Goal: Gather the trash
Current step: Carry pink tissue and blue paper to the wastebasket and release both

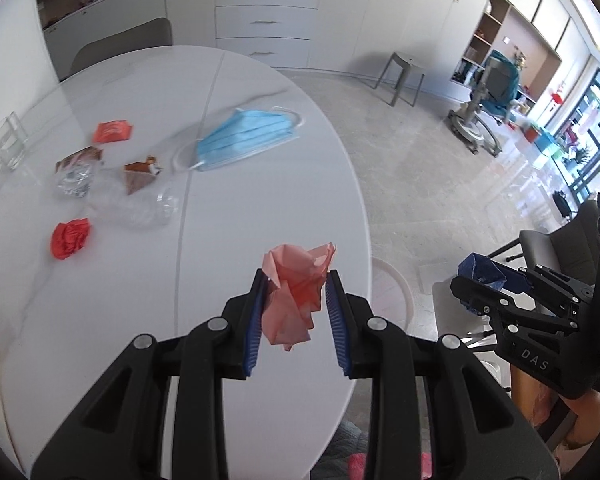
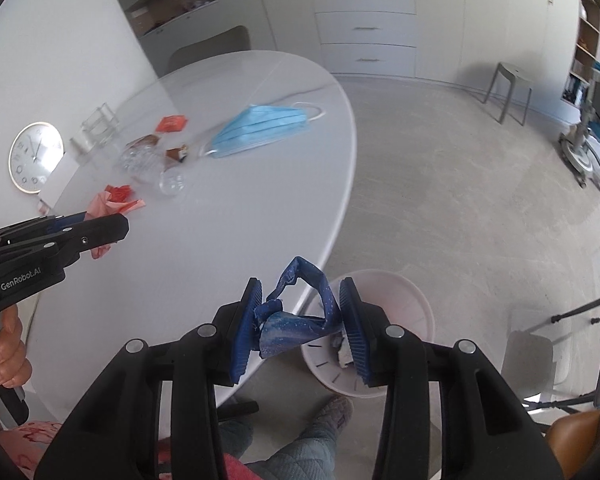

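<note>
Showing only in the right view: the wall clock (image 2: 36, 157).

Blue pleated face mask (image 1: 247, 137) sits toward the far right of the white oval table (image 1: 148, 300), crushed clear plastic bottle (image 1: 134, 208) to its left, round white bin (image 2: 396, 304) on the floor just off the table's near edge.

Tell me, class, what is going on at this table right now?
A person is clearing trash with a tool in each hand. The left tool grips a crumpled pink paper; the right tool holds a crumpled blue paper above a white bin on the floor. A blue face mask, wrappers and a clear bottle are on the white table.
</note>
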A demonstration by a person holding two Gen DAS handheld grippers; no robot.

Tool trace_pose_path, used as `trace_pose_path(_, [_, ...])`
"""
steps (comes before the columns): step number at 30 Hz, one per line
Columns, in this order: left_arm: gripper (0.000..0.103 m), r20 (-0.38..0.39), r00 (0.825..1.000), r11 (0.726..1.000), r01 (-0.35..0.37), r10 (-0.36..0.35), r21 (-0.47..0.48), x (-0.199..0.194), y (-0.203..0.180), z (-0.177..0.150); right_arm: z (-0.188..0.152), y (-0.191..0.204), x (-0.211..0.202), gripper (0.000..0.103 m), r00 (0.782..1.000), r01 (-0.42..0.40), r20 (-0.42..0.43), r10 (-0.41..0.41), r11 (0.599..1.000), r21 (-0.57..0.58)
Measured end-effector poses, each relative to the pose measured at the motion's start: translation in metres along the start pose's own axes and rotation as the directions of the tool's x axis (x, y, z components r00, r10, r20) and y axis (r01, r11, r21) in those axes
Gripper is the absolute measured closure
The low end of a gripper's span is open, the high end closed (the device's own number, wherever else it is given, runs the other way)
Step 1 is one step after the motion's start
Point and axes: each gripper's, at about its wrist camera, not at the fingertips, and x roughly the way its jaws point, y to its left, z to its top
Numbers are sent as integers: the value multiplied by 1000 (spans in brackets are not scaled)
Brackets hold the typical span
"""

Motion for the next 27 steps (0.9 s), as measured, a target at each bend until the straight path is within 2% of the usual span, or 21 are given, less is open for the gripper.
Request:
trace_pose_path(10, [74, -40, 999, 998, 23, -20, 61, 22, -47, 5, -9, -44, -6, 60, 1000, 19, 3, -20, 998, 52])
trace_pose_path(20, [73, -159, 983, 981, 113, -89, 154, 86, -122, 1, -22, -98, 4, 60, 998, 52, -45, -46, 991, 124])
trace_pose_path(23, [66, -199, 974, 978, 138, -106, 158, 104, -136, 0, -25, -111, 10, 60, 997, 54, -63, -46, 989, 134])
trace_pose_path(25, [51, -208, 973, 979, 133, -99, 157, 111, -143, 0, -27, -119, 13, 60, 996, 54, -72, -44, 989, 140])
trace_pose_path(27, [41, -206, 975, 980, 119, -85, 158, 114, -145, 1, -28, -125, 16, 60, 996, 55, -78, -44, 988, 145])
